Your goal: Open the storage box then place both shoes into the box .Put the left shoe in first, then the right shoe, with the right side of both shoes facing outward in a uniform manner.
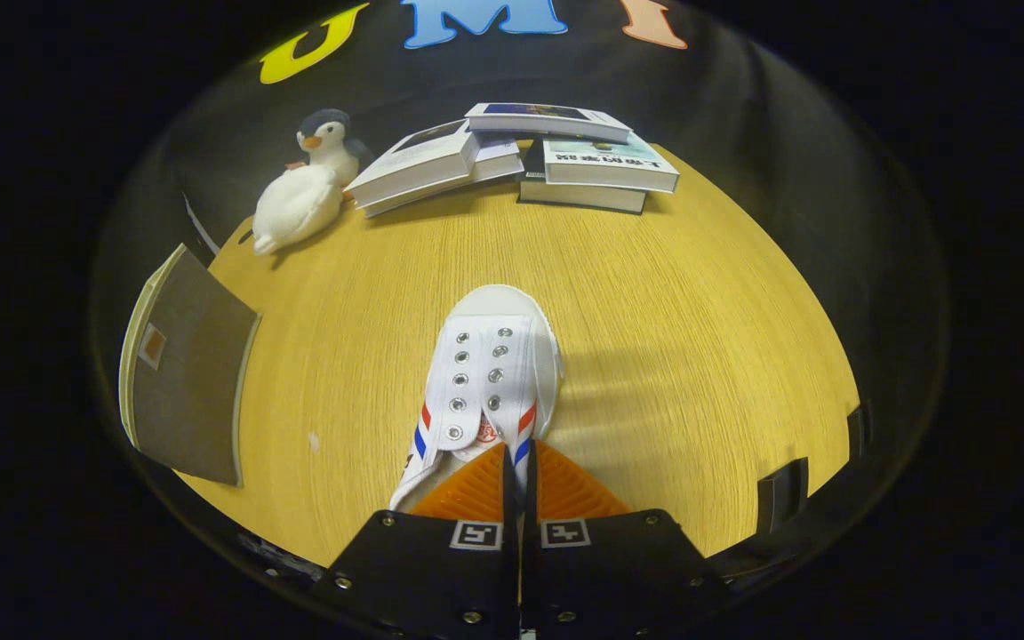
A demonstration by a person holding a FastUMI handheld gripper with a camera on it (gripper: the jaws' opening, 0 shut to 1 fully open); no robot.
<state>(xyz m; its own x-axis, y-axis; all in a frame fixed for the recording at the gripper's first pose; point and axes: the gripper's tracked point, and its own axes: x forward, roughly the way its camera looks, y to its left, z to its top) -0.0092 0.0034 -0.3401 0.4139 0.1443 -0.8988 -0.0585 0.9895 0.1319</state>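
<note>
Gripper [519, 467] fingers pinched together on the white shoe [492, 373] at its collar — shoe held. Its long axis runs straight ahead of the fingers, toe pointing toward the books [605, 164] — above the table [708, 338].

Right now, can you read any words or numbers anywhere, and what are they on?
Nothing here can be read clearly.
Top book in the right-hand stack: print on its cover, too blurred to read.
Red stamp on the tongue of the white shoe: too small to read.
Square markers on the gripper, which is shut on the white shoe: patterns only, no words.
</note>
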